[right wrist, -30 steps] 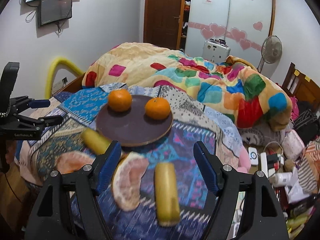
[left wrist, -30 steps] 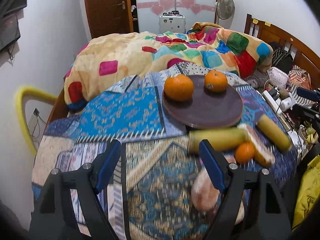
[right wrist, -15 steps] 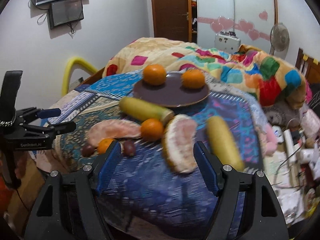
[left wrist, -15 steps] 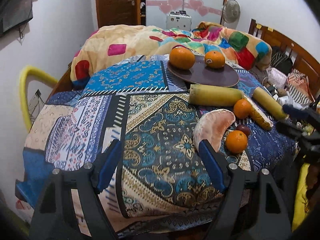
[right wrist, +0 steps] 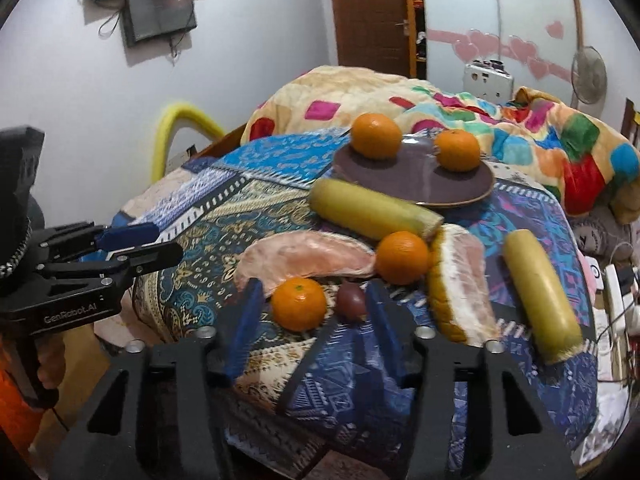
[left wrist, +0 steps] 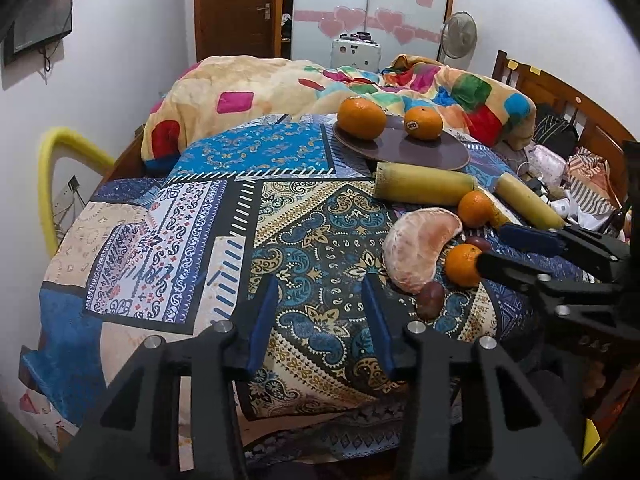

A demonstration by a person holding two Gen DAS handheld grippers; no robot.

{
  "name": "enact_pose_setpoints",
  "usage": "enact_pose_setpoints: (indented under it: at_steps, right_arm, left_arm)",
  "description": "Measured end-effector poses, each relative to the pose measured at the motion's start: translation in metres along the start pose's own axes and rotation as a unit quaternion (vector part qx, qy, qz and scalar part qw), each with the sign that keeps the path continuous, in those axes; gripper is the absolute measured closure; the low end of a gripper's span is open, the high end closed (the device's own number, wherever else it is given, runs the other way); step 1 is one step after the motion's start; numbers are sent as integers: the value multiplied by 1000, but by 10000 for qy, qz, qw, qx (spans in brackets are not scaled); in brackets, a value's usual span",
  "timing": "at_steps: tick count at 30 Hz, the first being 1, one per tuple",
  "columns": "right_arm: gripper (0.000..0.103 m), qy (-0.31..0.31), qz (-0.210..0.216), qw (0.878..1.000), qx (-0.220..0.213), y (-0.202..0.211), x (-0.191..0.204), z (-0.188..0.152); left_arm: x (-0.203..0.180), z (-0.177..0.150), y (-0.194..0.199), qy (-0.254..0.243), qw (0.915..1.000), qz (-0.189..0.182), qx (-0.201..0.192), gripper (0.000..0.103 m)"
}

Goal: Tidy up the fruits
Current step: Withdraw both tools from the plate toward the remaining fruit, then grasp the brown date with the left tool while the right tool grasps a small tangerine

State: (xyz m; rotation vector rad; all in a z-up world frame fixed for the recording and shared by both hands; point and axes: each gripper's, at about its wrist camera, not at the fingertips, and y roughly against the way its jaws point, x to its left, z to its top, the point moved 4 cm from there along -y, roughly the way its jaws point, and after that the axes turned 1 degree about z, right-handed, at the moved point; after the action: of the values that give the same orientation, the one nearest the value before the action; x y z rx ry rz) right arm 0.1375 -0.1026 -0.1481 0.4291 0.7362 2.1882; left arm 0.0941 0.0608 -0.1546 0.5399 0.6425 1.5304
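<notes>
orange mandarin half hidden behind right gripper; both jaws narrowing, empty

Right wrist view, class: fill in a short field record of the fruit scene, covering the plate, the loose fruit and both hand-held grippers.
surface: patterned cloth
plate: dark, holds two oranges
loose oranges: two
pomelo pieces: two
yellow cylinders: two
small dark fruit: beside the near orange
right hand-held gripper: jaws have just been closing, nothing gripped
left hand-held gripper: jaws have just been closing, empty
</notes>
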Motion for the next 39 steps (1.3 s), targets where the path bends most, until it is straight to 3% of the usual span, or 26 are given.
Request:
enact_pose_setpoints:
  at_steps: [3, 10, 26, 31, 35, 39]
  right_arm:
    - [59, 68, -29, 9999, 83, -7, 3, -3]
    - [74, 238, -83, 9996, 111, -12, 8, -1]
    - [74, -27, -274, 9991, -335, 31, -18, 2]
    - [74, -171, -417, 9985, -307, 35, -36, -6]
    - [74, -273, -451, 9983, -259, 37, -46, -11]
    - [74, -309, -484, 9980, -276, 38, -52, -13]
  left_arm:
    - [-4, -3, 1, -55, 10000, -23, -4, 60]
    - [-16, -7, -1, -166, 9997, -168, 35, 60]
    - [-56, -10, -14, -402, 9979, -448, 220, 60]
    - [-67, -10, -23, -489, 9968, -538, 328, 69]
    - [-73, -9, -26, -549, 9965, -528, 333, 86]
    - [-72, -8, -23, -524, 9968, -527, 283, 89]
